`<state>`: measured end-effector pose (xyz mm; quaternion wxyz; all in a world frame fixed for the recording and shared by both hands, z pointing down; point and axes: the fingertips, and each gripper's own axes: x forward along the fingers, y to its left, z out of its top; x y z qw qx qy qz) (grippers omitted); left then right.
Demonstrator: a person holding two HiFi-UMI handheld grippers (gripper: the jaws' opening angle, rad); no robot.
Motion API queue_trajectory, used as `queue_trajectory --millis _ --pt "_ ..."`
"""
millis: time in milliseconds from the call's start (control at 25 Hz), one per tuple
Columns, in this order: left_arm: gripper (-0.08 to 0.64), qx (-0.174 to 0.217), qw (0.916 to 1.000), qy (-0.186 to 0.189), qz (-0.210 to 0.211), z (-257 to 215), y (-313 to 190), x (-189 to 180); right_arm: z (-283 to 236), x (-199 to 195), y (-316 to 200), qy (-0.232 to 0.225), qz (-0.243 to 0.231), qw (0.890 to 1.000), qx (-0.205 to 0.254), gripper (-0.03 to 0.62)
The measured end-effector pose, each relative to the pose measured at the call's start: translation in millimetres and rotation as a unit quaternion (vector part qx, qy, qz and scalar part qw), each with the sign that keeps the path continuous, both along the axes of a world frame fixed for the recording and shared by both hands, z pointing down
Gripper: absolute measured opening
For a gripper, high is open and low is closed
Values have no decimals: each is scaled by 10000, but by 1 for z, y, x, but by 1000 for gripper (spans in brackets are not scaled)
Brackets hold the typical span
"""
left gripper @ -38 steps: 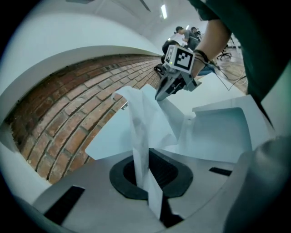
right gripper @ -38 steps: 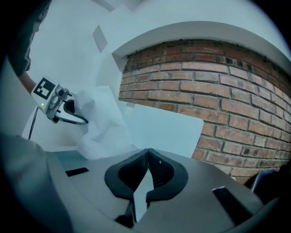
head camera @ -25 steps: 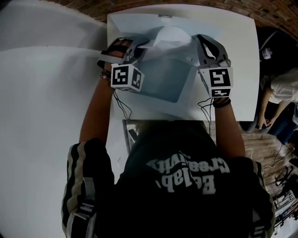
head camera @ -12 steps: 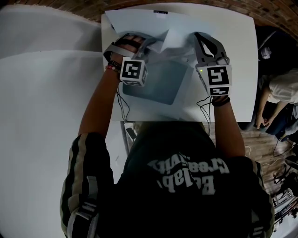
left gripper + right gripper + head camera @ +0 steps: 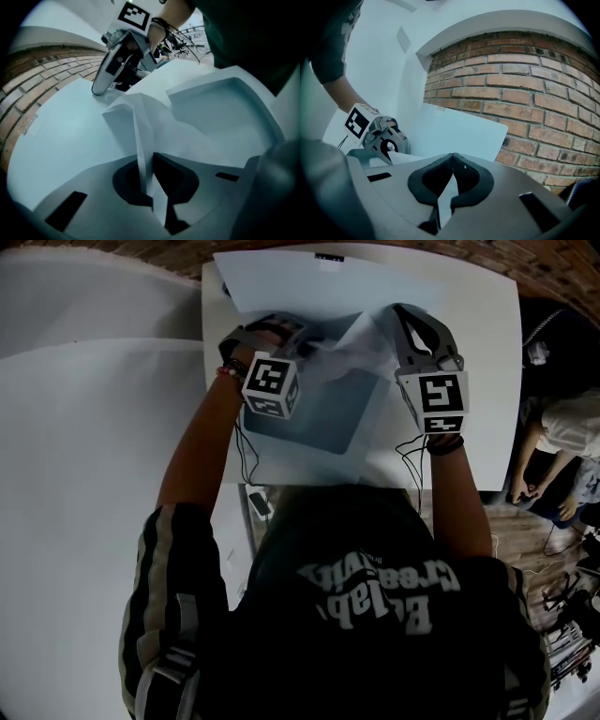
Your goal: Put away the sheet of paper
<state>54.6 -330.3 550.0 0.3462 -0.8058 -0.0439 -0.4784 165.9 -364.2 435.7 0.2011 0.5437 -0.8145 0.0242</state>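
Though its pinched edges hide within closed jaws, left gripper (image 5: pixel 151 186) and right gripper (image 5: pixel 451 180) clamp the sheet of paper (image 5: pixel 154 123), its left side lower than earlier.

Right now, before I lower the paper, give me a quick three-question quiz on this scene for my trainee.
1. True or false: the left gripper is open and clear of the sheet of paper.
2. The wall is made of: A brick; B glass; C tile.
3. Fill in: the right gripper is shut on the ___.

Key: 1 false; 2 A; 3 sheet of paper.
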Motion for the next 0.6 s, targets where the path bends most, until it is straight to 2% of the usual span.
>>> queue_trajectory --millis 120,160,280,400,600 --pt "11 31 9998 116 -169 -5 -5 1 1 -1 -1 -2 -8 10000 -14 -6" --pt "86 55 9995 176 -265 -9 -8 2 1 -1 -1 -6 -11 10000 -16 -6" --pt "175 102 9981 353 -504 -24 -11 0 1 -1 -2 5 -38 10000 -27 -5" --pt "212 129 9952 593 -765 -41 -10 -6 3 -1 -3 24 -68 10000 -41 -6" --pt "215 72 9877 975 -1220 -66 -10 -20 3 0 -5 36 -46 10000 -56 -6"
